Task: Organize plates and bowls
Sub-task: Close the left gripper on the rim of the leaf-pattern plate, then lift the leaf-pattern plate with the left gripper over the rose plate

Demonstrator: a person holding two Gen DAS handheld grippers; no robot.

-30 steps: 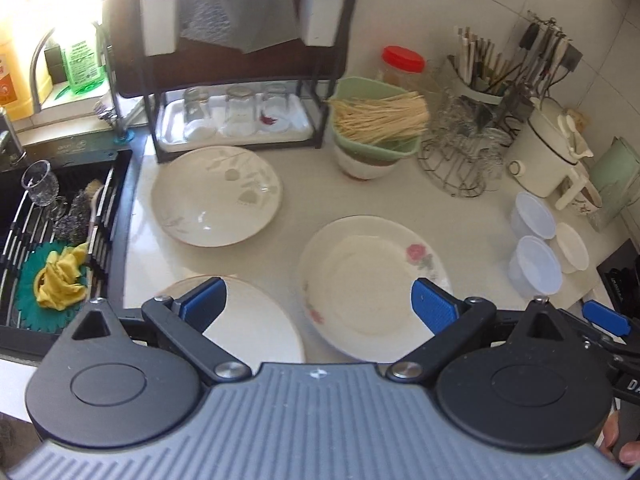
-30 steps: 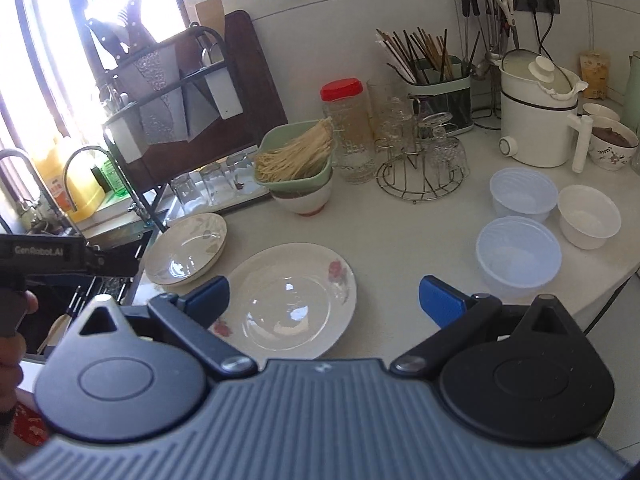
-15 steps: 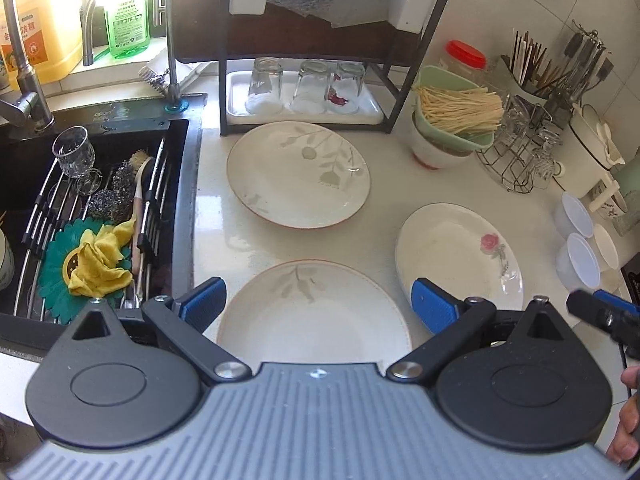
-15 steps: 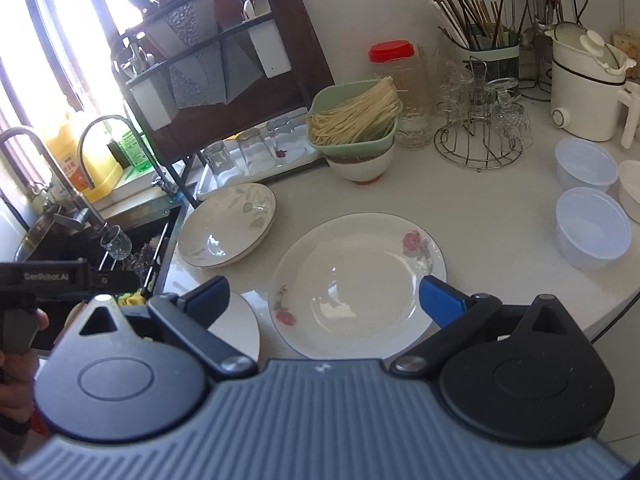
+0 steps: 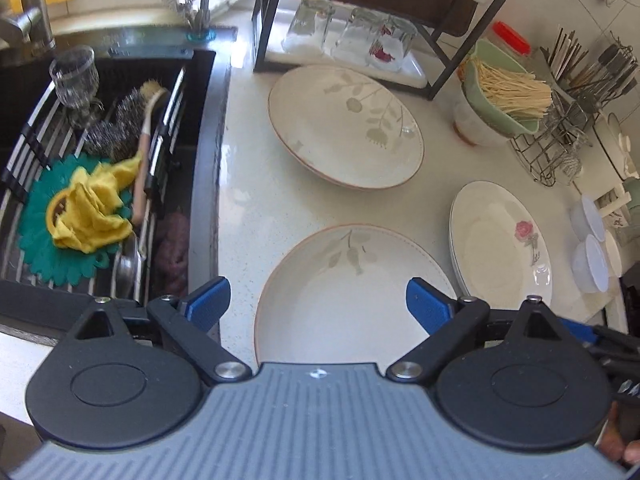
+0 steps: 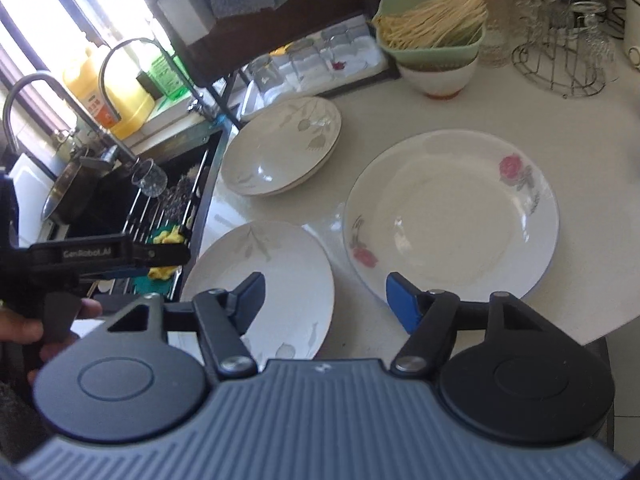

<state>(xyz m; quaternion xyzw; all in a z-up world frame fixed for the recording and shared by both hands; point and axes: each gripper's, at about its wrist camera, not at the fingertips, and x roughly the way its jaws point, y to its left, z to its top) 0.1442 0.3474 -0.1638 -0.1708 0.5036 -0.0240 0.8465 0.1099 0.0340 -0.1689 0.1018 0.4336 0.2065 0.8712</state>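
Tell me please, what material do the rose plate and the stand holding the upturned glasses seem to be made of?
The rose plate looks like glazed ceramic or porcelain: glossy white with sharp window glints and a printed flower. The stand looks like bare metal wire: thin, grey, shiny rods bent into loops.

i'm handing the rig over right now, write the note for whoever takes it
Left tongs: open, empty, over the near leaf plate.
Right tongs: closing, nothing between them, above the gap between the near leaf plate and the rose plate.
Things: far leaf plate sits by the glass rack; the plastic bowls sit at the right end of the counter.
Done: nothing stacked or lifted.
Left: gather the plates into one stack, then the bowls.
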